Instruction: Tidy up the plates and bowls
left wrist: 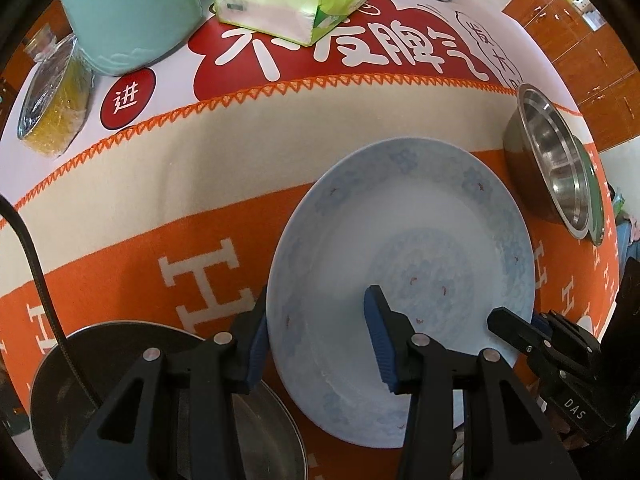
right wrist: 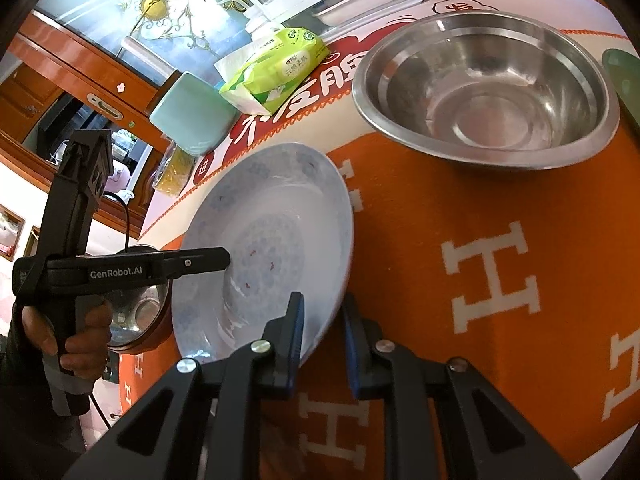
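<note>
On the orange blanket [left wrist: 132,264] patterned with white H letters, a pale blue floral plate [left wrist: 400,272] sits tilted, gripped from two sides. The left gripper [left wrist: 320,344] straddles the plate's near-left rim, one blue-padded finger outside the edge and the other over the plate's inner face; its jaws stand fairly wide and whether the pads actually press the rim cannot be told. The right gripper [right wrist: 322,344] is closed down on the opposite rim, a pad on either face of the plate's edge with almost no gap showing.

A steel bowl [right wrist: 484,88] stands beyond the plate to the right, near it yet apart, with a strip of blanket between. A green dish [right wrist: 624,80] lies just beside that bowl, cut off by the frame. To the plate's left a dark-rimmed metal bowl [left wrist: 168,400] sits close by the left gripper, partly hidden behind its fingers. The widest open stretch of blanket is the cream band [left wrist: 180,160] beyond the plate, bordered by orange stitching.

Further back stand a green tissue pack [left wrist: 292,0], a mint-green box [left wrist: 132,12] and a clear container of yellow strands [left wrist: 52,108], whose contents are hard to identify
</note>
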A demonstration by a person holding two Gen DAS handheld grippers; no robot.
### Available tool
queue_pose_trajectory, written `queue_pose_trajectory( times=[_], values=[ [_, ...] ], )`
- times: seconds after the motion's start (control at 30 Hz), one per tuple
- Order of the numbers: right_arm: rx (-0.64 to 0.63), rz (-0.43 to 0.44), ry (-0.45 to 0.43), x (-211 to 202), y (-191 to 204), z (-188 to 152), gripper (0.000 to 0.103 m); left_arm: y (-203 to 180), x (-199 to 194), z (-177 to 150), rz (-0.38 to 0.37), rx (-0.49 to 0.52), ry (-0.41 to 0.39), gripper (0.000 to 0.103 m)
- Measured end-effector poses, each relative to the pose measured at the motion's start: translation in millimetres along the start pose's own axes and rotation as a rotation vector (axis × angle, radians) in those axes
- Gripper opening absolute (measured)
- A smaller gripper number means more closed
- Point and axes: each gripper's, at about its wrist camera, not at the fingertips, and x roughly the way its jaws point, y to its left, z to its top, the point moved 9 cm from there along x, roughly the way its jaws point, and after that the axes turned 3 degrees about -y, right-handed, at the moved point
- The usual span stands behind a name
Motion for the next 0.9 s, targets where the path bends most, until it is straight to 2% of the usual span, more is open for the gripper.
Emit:
queue_pose_trajectory(
  times=[0.4,0.67,0.9],
  values=[
    [-0.010,-0.018,0.022,1,1,-1,0.017,-3,-3,-4,-0.003,-0.011,0.013,0.043],
    [-0.026,-0.017,0.008,-6,4,3,0.017,-3,-12,-7,-0.074,-0.066,-0.001,0.043],
    [-0.031,-0.021,-0.011,-15,10,5,0.017,-6,-35,-4,-0.118,-0.075,-0.064,0.041]
  ],
)
